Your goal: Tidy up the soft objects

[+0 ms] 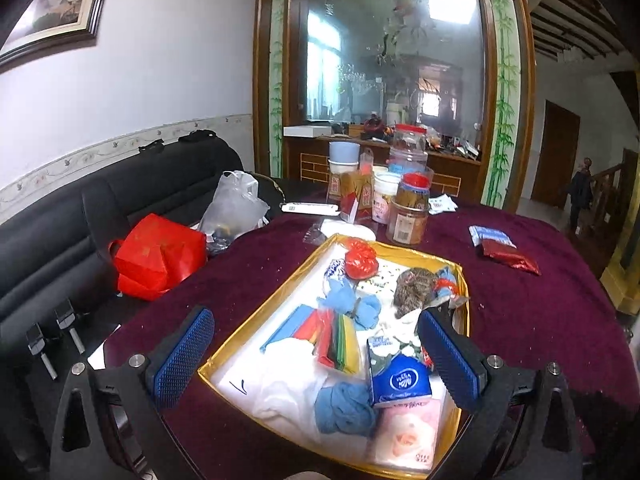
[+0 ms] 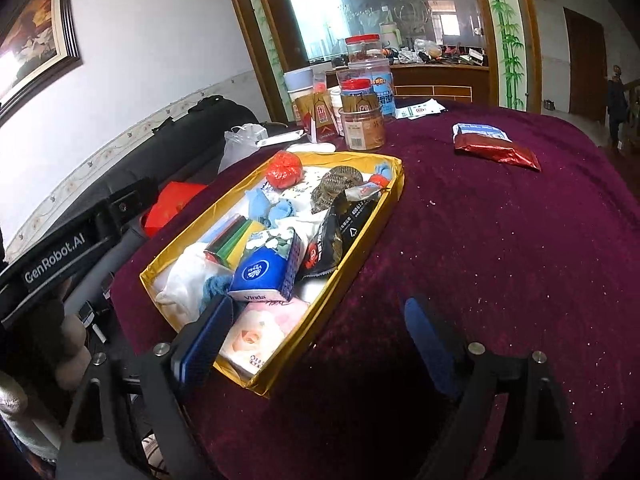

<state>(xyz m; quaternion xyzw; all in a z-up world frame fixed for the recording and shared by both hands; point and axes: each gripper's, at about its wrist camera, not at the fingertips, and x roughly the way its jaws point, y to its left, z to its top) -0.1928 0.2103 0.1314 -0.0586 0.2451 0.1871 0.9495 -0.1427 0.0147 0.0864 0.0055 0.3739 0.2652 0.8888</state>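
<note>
Both left tongs [image 1: 316,354] and right tongs [image 2: 320,344] were held wide, empty, over the gold tray [image 1: 404,249]. Red packet [image 2: 498,151], upper right on the desk, likely fetched next.

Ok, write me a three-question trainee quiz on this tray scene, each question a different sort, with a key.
1. True or false: the red foil packet lies inside the gold tray.
2. Which item sits on the pink tissue pack at the tray's near end? A) blue Vinda tissue pack B) red plastic bag C) brown-filled jar
3. Fill in: both the left tongs and the right tongs are ____ and hold nothing.

Key: 1 false, it lies on the maroon tablecloth, apart from the tray; 2 A; 3 open.
</note>
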